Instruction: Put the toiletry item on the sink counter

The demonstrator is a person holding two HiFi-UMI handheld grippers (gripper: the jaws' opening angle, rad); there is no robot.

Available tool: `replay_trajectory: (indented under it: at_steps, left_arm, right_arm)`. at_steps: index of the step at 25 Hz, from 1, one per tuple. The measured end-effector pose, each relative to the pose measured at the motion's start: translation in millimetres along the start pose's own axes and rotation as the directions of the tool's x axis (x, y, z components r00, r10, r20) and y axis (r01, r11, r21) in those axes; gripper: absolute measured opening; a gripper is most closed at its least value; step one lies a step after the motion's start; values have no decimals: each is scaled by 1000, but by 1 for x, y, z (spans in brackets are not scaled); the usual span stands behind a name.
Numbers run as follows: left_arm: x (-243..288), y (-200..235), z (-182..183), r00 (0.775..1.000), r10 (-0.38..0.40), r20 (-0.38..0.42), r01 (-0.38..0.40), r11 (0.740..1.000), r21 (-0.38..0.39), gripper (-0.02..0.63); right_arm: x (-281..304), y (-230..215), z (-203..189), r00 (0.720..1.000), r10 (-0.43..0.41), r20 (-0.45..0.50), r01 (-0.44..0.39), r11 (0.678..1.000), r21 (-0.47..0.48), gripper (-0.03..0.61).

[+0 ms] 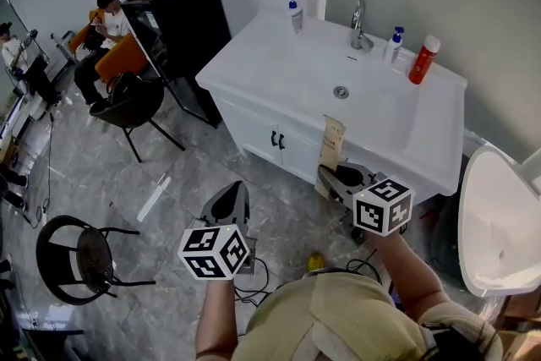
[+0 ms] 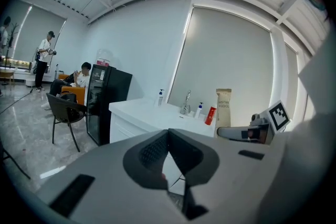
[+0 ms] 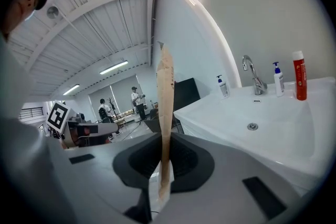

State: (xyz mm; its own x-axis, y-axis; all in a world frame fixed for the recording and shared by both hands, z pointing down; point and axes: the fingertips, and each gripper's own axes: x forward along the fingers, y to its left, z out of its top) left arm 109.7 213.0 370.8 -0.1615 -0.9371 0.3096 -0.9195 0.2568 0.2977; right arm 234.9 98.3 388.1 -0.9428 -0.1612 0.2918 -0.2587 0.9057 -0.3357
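While the white sink counter [image 1: 270, 68] fills the space ahead, with its basin [image 1: 376, 110] sunk in the middle and a faucet [image 1: 359, 25], two pump bottles [image 1: 295, 13] and a red bottle [image 1: 424, 59] along the back, the task's item is not yet on it. The left gripper [image 1: 230, 197] hangs low over the floor, its jaws pressed together on nothing. The right gripper [image 1: 336, 176] is clamped on the lower end of the toothbrush pack [image 1: 331, 141], a flat tan sleeve held in the air just short of the counter's front edge. The risk appears to lie in that grip. The jaws pinch only the bottom of a thin, tall card, so a knock against the counter's edge could swing it or work it loose. Released on its narrow end, it would likely tip, perhaps into the basin. Its long axis stands near upright, top end pointing up, thin edge turned toward the right gripper's camera.
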Motion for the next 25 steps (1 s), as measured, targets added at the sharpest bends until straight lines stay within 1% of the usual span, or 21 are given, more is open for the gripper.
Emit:
replay_trajectory:
  at_steps: [4, 10, 15, 19, 25]
  left_arm:
    - [24, -6, 0, 1000, 6, -7, -6, 1000, 0, 38]
    - [53, -14, 3, 1000, -2, -8, 2, 997, -75, 38]
    - [67, -19, 2, 1000, 10, -21, -12, 998, -54, 38]
    - [72, -13, 4, 999, 35, -21, -37, 997, -64, 38]
    - [84, -2, 8, 999, 40, -20, -41, 997, -65, 38]
  right_arm:
    - [8, -19, 5, 1000, 16, 1, -16, 1000, -7, 46]
    - [12, -41, 9, 999, 47, -21, -48, 999, -16, 46]
    - [18, -55, 16, 998, 68, -13, -68, 998, 7, 46]
    - [25, -58, 17, 996, 83, -22, -83, 997, 0, 46]
    - [39, -67, 18, 997, 71, -32, -70, 997, 8, 46]
